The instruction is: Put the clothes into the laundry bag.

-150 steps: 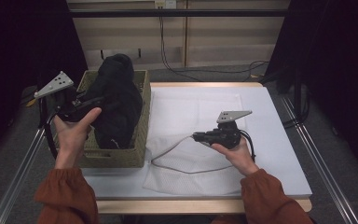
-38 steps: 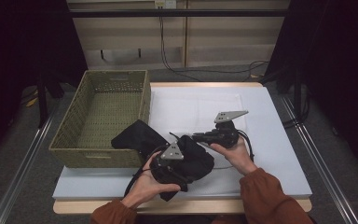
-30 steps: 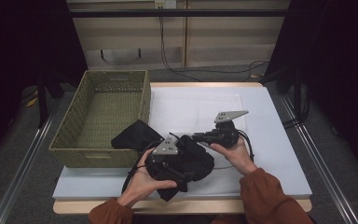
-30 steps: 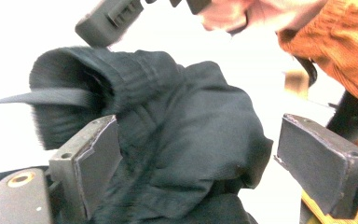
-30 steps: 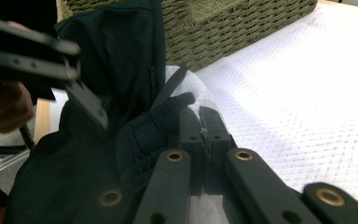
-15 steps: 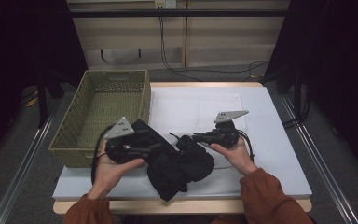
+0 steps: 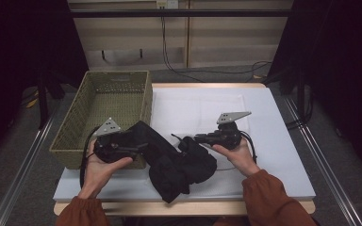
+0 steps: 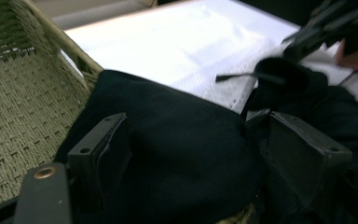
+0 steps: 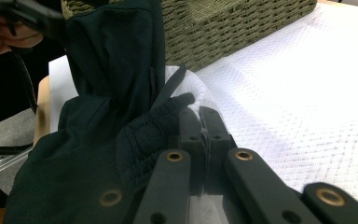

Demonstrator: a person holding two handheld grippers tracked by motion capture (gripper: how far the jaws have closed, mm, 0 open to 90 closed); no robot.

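Note:
A black garment (image 7: 179, 162) lies bunched on the white table cover near the front edge. One part of it stretches left up to the basket's near corner. My left gripper (image 7: 141, 146) is at that corner. In the left gripper view its jaws stand wide apart around a broad fold of the garment (image 8: 182, 154), and they have just been opening. My right gripper (image 7: 188, 139) is shut on the garment's ribbed edge (image 9: 154, 135), beside a thin black drawstring (image 9: 170, 88). The right gripper (image 9: 201, 112) holds that edge low over the cover.
A woven olive basket (image 7: 115, 73) stands at the table's left, open side up. The white quilted cover (image 7: 198, 103) spreads behind the garment. Cables trail from both grippers. Dark curtains and metal rails flank the table.
The left hand has gone from the middle of the garment leftward to the basket's near corner, drawing a fold of cloth with it. The right hand has stayed put.

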